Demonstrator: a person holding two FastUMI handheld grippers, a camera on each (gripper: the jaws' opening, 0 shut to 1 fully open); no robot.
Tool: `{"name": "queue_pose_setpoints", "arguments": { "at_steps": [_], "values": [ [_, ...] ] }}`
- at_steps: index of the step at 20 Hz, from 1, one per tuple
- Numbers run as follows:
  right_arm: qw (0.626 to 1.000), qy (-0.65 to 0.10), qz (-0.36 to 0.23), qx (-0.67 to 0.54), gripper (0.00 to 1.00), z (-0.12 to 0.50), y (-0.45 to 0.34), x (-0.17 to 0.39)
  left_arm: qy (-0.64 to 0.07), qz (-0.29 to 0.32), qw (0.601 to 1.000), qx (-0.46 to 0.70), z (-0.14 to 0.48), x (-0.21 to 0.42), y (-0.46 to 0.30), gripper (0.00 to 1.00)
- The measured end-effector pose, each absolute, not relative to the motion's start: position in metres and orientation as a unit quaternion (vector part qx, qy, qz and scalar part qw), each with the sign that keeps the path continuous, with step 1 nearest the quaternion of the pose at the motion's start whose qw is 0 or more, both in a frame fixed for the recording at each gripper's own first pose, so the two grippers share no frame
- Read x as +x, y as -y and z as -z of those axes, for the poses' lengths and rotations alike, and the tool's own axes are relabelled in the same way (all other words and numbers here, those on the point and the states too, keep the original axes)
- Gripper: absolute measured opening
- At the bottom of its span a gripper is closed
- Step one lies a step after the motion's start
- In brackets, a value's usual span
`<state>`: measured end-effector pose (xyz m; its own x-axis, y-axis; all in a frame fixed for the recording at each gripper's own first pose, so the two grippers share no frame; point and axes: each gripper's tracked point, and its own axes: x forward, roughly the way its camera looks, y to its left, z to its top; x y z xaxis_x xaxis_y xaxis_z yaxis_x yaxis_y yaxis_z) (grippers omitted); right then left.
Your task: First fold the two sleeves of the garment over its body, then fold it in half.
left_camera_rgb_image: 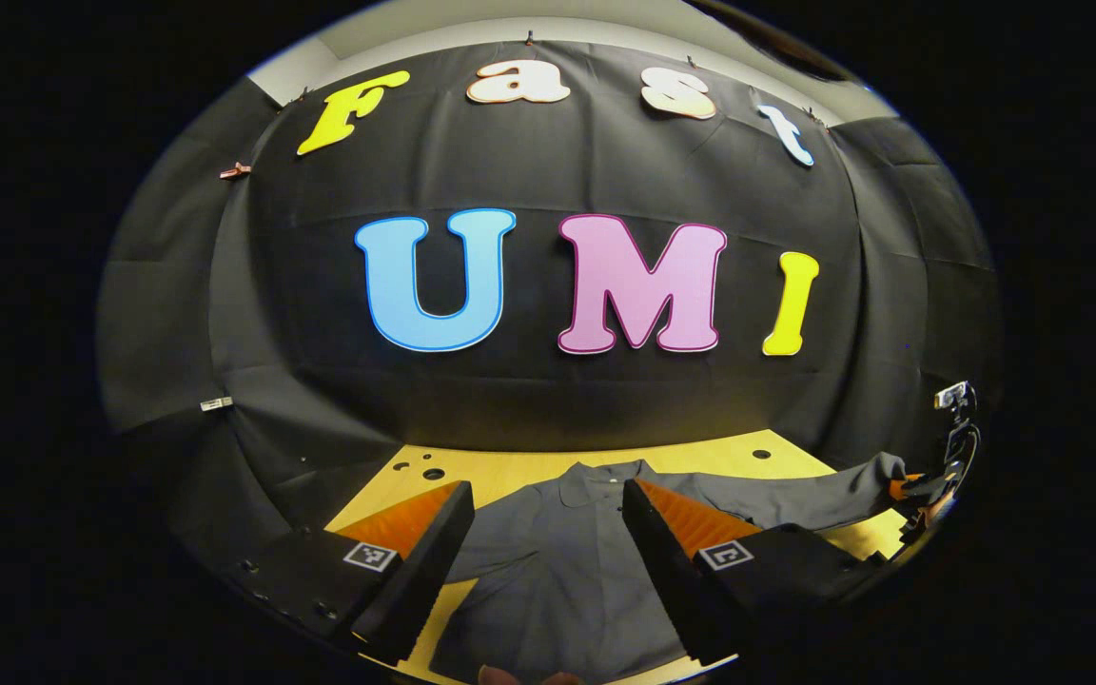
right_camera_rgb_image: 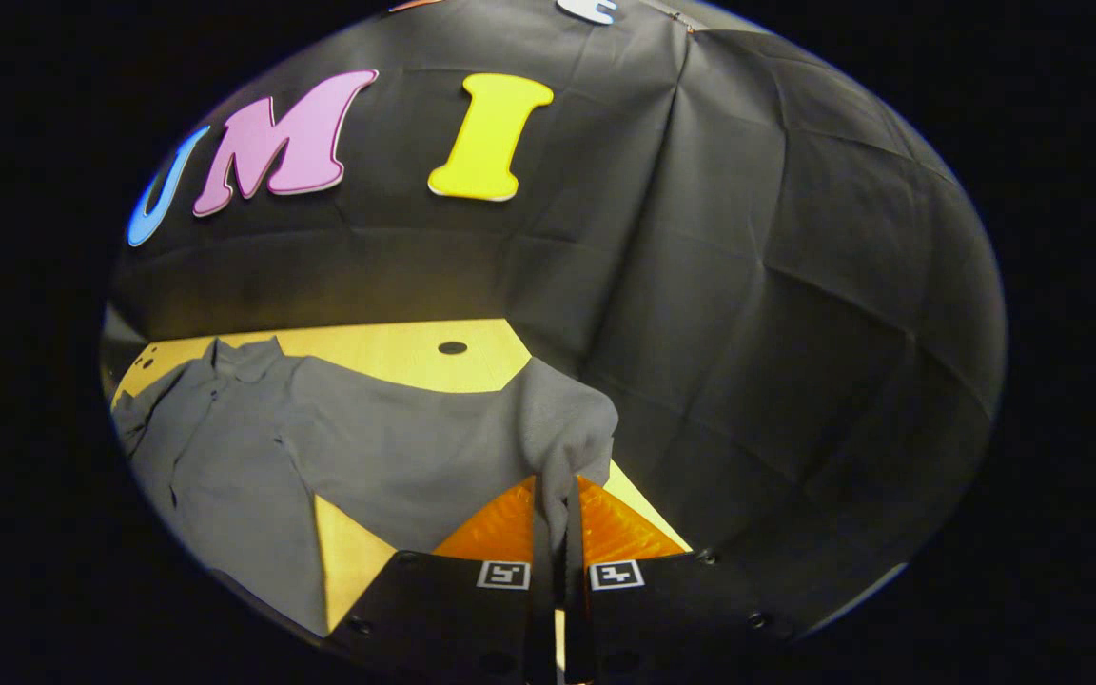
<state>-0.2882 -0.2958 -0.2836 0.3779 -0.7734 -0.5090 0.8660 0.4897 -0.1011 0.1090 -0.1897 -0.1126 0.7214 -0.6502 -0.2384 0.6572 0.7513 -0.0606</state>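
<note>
Left gripper view: the grey garment [left_camera_rgb_image: 557,561] lies flat on the yellow wooden table [left_camera_rgb_image: 510,468], low centre of the frame, collar [left_camera_rgb_image: 605,473] toward the black cloth wall [left_camera_rgb_image: 548,381]. Left gripper [left_camera_rgb_image: 543,518] hangs above the shirt body, fingers spread wide, nothing between them; the shirt front shows through the gap. One sleeve [left_camera_rgb_image: 795,499] runs out toward the lower right of the frame, its end raised off the table. At the far right edge the other gripper [left_camera_rgb_image: 929,490] sits at that sleeve end, small and distorted; its grip cannot be judged from here. Several dark round holes in the tabletop, near the wall at left and right of the collar.

Right gripper view: right gripper [right_camera_rgb_image: 557,514] at bottom centre, fingers drawn close together, pinching the cuff end of the sleeve [right_camera_rgb_image: 557,428]. Cloth bunches up above the fingertips and a narrow strip of it runs down between them. From the pinch the sleeve stretches left across the table [right_camera_rgb_image: 386,352] to the shirt body [right_camera_rgb_image: 215,457], which fills the lower left of the frame. Collar [right_camera_rgb_image: 244,362] at upper left of the garment, close to the wall. A triangle of bare tabletop shows between sleeve and body, lower centre-left. One dark hole [right_camera_rgb_image: 452,347] in the tabletop just beyond the sleeve. Black cloth wall [right_camera_rgb_image: 748,333] takes the whole right half of the frame, creased in squares.

Sleeve not yet laid over the body; garment otherwise spread open.
</note>
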Motion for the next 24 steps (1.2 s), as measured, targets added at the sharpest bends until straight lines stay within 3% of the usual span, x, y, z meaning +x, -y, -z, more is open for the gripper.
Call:
{"name": "queue_pose_setpoints", "arguments": {
  "at_steps": [6,12,17,24],
  "values": [
    [0.85,-0.181,0.487,0.087,0.08,0.2,0.238,-0.217,-0.121,0.361,0.924,0.004,0.121,0.139,0.154,0.99],
    [0.902,-0.144,0.393,0.104,0.08,0.163,0.15,-0.074,-0.131,0.353,0.926,-0.008,0.14,0.168,0.104,0.99],
    [0.924,-0.171,0.322,0.114,0.08,0.2,0.086,0.022,-0.138,0.33,0.934,0.008,0.159,0.197,0.057,0.99],
    [0.919,-0.261,0.273,0.117,0.08,0.301,0.023,0.088,-0.166,0.295,0.941,0.012,0.193,0.232,0.009,0.99]
  ]
}}
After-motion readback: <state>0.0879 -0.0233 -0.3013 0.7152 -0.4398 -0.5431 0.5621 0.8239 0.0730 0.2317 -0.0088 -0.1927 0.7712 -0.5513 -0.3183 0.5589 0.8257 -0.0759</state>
